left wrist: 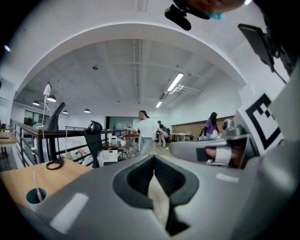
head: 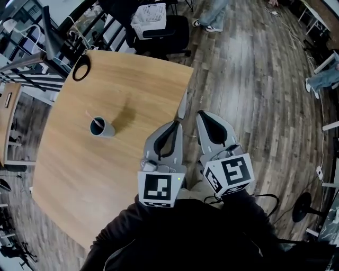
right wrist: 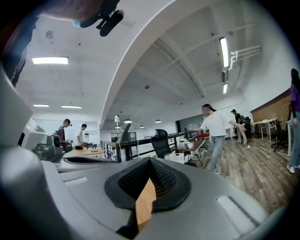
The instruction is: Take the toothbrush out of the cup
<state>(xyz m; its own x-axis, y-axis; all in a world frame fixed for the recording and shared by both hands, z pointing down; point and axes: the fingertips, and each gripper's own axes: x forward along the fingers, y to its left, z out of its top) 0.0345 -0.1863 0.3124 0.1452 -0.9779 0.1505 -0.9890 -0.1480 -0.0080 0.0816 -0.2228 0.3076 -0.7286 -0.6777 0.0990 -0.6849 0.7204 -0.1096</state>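
A teal-grey cup (head: 101, 128) stands on the wooden table (head: 79, 174), left of centre. A thin pale toothbrush (head: 91, 115) sticks up out of it and leans away to the left. My left gripper (head: 175, 123) is shut and empty, hovering by the table's right edge, well to the right of the cup. Beside it my right gripper (head: 202, 113) is also shut and empty, over the floor. In the left gripper view the cup (left wrist: 36, 196) and toothbrush (left wrist: 33, 182) sit low at the far left, off the line of the closed left gripper (left wrist: 153, 158). The right gripper view shows only the closed right gripper (right wrist: 150, 161), no cup.
A black ring-shaped lamp base (head: 81, 68) rests on the table's far corner. Beyond the table stands a black office chair (head: 161, 33) holding a white basket (head: 149, 14). Wood plank floor (head: 254, 79) lies to the right. People (left wrist: 146, 132) stand in the distance.
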